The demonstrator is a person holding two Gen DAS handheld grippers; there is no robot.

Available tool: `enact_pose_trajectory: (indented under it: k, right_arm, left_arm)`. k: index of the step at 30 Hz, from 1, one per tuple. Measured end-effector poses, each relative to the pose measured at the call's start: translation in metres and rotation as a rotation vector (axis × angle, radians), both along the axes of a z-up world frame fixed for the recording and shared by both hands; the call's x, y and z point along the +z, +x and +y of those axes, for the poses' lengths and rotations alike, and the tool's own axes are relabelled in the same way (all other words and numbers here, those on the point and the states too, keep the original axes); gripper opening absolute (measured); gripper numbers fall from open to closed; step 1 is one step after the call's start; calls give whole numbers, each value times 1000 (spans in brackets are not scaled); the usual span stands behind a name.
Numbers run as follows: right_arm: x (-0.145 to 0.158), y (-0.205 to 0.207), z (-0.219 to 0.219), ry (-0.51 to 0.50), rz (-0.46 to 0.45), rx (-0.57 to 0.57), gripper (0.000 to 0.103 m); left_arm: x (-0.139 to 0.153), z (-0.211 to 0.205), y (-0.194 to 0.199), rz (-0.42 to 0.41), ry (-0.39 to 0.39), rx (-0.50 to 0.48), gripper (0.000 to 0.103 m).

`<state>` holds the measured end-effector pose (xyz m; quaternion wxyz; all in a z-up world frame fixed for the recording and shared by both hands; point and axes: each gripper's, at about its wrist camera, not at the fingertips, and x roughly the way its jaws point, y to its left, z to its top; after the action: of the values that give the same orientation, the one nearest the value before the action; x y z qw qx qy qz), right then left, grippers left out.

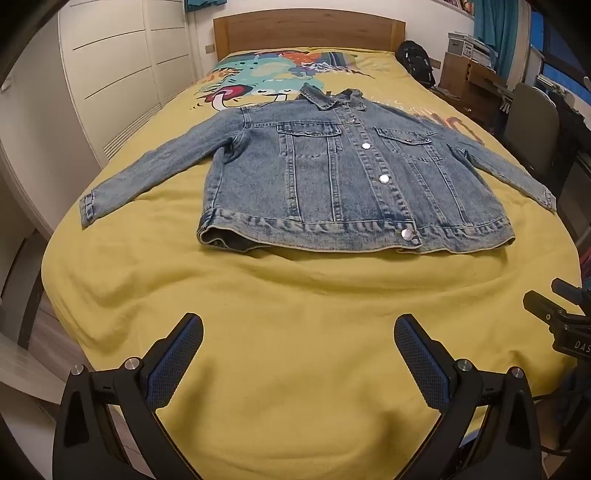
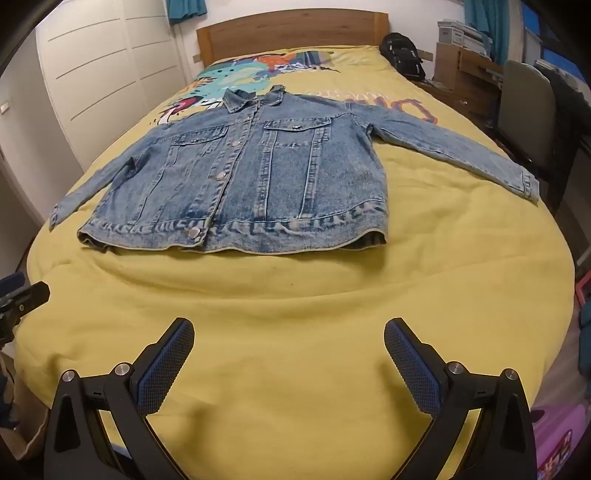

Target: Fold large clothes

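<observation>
A blue denim jacket [image 1: 332,177] lies flat and buttoned, front side up, on a yellow bedspread [image 1: 288,332], sleeves spread out to both sides, collar toward the headboard. In the right wrist view the same jacket [image 2: 251,173] sits left of centre. My left gripper [image 1: 298,328] hovers over the bare bedspread near the foot of the bed, short of the jacket's hem, open with nothing between its blue pads. My right gripper [image 2: 289,332] is likewise open and empty above the bedspread [image 2: 295,332]. Its black body [image 1: 561,321] shows at the right edge of the left wrist view.
A wooden headboard [image 1: 310,29] closes the far end of the bed. White wardrobe doors [image 1: 118,66] line the left side. A black backpack [image 1: 415,61], a desk with boxes [image 1: 469,70] and a chair [image 1: 532,125] stand along the right.
</observation>
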<state>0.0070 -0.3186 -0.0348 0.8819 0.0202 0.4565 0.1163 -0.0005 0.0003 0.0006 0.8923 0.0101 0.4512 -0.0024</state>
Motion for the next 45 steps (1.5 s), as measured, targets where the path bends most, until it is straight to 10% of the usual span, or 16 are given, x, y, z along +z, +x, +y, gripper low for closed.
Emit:
enact_pose_trajectory:
  k: [45]
  right_arm:
    - [-4,5,1,-3,13,5,103]
  left_arm:
    - [-12,5,9,73,-68,-30,102]
